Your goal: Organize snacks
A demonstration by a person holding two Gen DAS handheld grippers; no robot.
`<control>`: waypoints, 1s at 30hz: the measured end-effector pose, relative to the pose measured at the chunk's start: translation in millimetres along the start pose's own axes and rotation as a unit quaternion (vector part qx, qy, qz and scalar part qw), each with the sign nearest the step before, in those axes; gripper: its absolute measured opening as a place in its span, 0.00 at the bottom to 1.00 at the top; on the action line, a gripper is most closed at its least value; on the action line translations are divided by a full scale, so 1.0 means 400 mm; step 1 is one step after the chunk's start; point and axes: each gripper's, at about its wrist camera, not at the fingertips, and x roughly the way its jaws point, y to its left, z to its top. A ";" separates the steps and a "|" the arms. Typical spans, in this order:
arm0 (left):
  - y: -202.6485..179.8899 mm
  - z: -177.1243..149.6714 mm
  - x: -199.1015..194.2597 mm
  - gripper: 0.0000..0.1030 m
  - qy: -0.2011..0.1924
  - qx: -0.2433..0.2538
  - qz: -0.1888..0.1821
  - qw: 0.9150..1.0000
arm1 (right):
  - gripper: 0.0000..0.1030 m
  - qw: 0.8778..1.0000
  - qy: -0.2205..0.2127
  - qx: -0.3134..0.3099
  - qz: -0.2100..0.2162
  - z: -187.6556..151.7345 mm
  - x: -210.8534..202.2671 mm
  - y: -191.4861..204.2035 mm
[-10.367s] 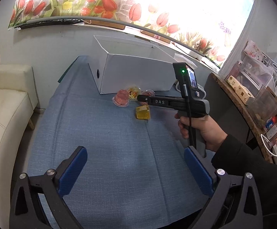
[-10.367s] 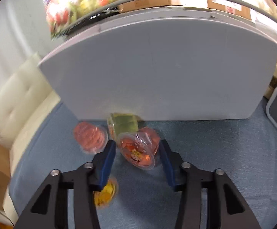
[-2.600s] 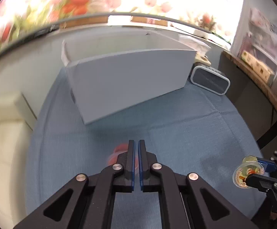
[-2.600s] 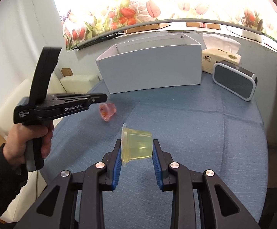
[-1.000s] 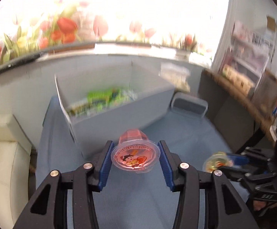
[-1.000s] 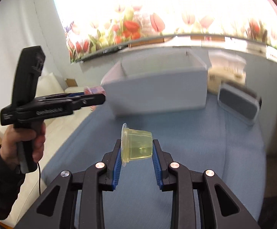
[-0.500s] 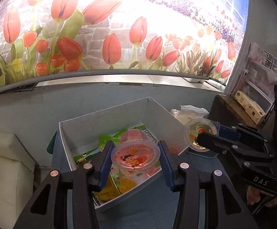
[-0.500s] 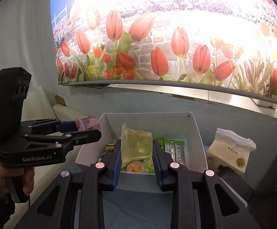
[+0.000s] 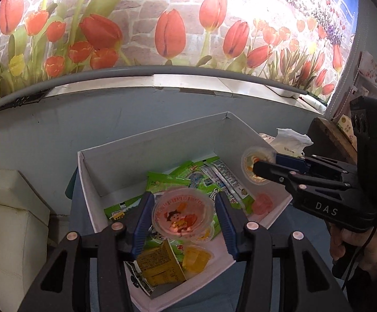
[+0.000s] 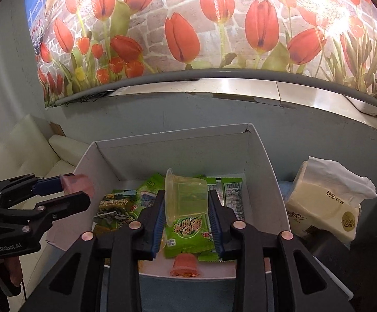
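Tulip mural behind, both grippers over the white box (image 9: 162,143) w/ fingers opening, left gripper (image 9: 184,219) letting go the pink jelly cup (image 9: 181,214), right gripper (image 10: 185,214) the yellow jelly cup (image 10: 185,197), tbh either could bounce off the green snack packs (image 10: 188,231) & tip out.
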 end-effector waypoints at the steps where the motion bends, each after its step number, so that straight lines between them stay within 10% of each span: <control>1: 0.001 0.000 0.002 0.73 0.003 -0.003 0.000 1.000 | 0.72 1.000 0.002 -0.003 -0.007 0.005 0.005 0.001; 3: 0.003 -0.003 -0.006 0.98 -0.009 -0.005 0.005 1.000 | 0.88 0.999 -0.019 -0.013 -0.027 0.003 -0.011 0.003; 23: -0.055 -0.125 -0.251 1.00 -0.071 -0.020 0.037 0.997 | 0.95 0.993 -0.045 -0.046 -0.100 -0.101 -0.176 0.056; 30: -0.149 -0.243 -0.518 1.00 -0.170 0.020 0.135 0.976 | 0.95 0.979 -0.110 -0.051 -0.164 -0.190 -0.420 0.112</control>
